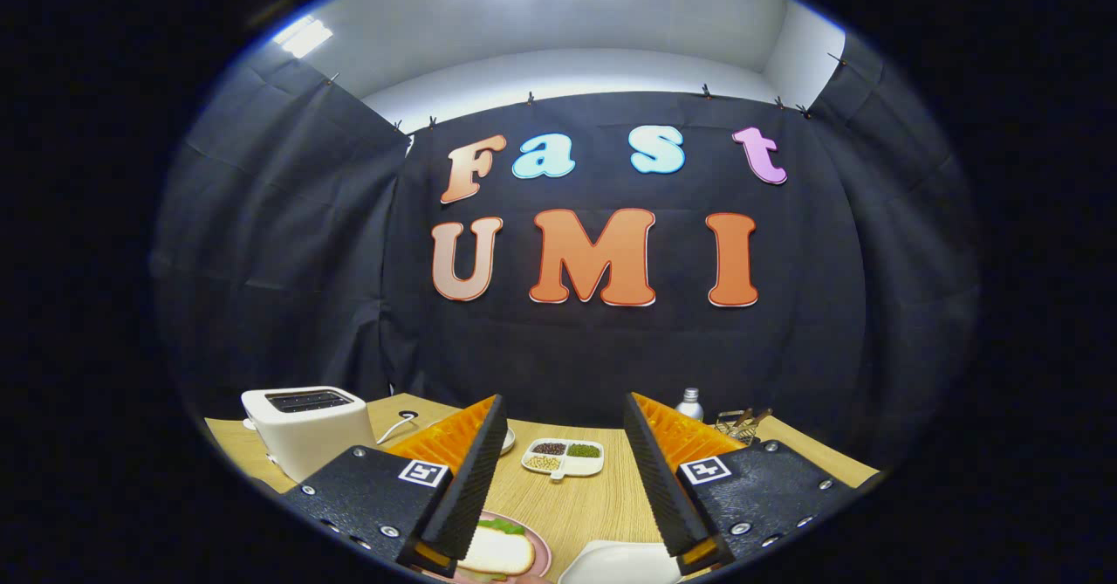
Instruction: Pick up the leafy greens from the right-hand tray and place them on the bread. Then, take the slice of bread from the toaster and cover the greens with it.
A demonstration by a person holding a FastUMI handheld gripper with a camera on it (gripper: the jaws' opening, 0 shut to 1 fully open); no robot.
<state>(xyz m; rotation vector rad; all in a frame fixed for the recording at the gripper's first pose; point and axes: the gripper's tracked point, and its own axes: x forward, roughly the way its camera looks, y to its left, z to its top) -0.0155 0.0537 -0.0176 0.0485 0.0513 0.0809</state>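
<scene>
My gripper [564, 402] is open and held above the wooden table [585, 501], with nothing between its fingers. Below the left finger lies a pink plate [539, 547] with a slice of bread [497, 553] on it. Green leaves [501, 526] peek out from under the slice's far edge. A white toaster [305, 427] stands at the table's left, beyond the left finger, and its top slots look dark. Low between the fingers shows the rim of a white tray [620, 564]; I cannot see what it holds.
A white divided dish [563, 459] with beans and seeds sits mid-table just ahead of the fingers. A small bottle [689, 403] and a wire rack [742, 423] stand at the back right. The toaster's cord [394, 427] trails along the table's far edge.
</scene>
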